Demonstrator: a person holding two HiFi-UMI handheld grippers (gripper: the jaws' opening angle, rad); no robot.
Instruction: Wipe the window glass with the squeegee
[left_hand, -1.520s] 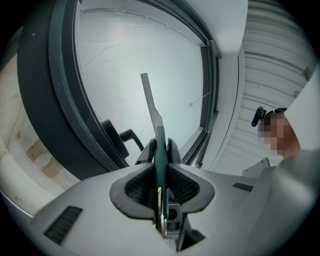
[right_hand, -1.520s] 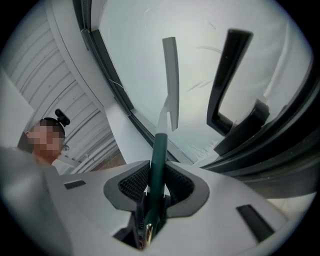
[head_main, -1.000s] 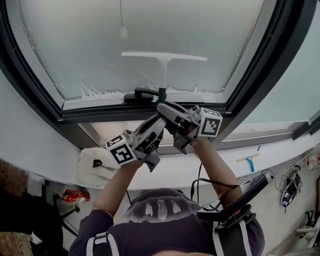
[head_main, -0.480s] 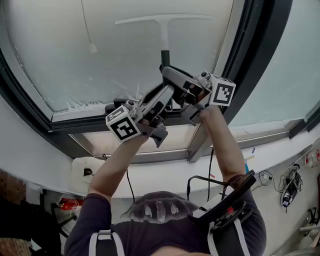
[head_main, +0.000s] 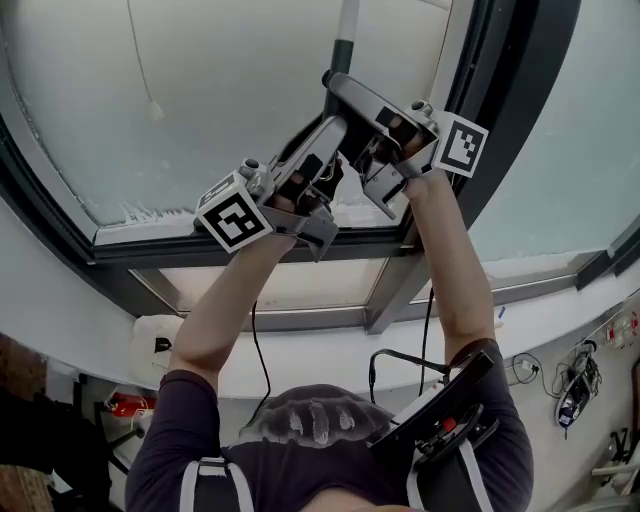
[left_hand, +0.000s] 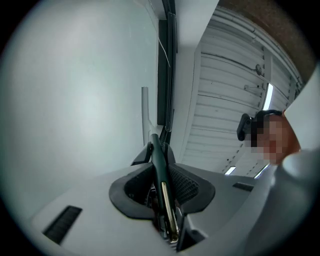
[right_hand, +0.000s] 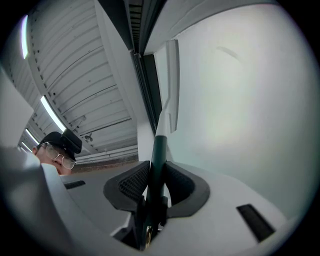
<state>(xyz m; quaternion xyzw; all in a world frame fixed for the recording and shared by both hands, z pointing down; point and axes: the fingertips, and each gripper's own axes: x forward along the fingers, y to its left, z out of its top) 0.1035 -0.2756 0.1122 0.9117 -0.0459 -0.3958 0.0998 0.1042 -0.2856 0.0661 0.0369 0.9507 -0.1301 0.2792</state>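
Nearest, the two forearms of the person reach up side by side, each hand with one gripper. The left gripper has its jaws pressed together on the dark green handle of the squeegee, which runs straight between the ribbed pads, with almost no gap at either side. The right gripper is clamped on the same handle a little higher, its jaws equally tight around it, so both tongs hold the one tool and their noses nearly touch each other. Above the jaws the handle changes from green to white and ends in the blade; in the head view this blade is cut off by the top edge. The blade lies against the window glass, which looks pale and frosted. A thin cord with a small knob hangs over the glass to the left. Around the pane runs the dark window frame.
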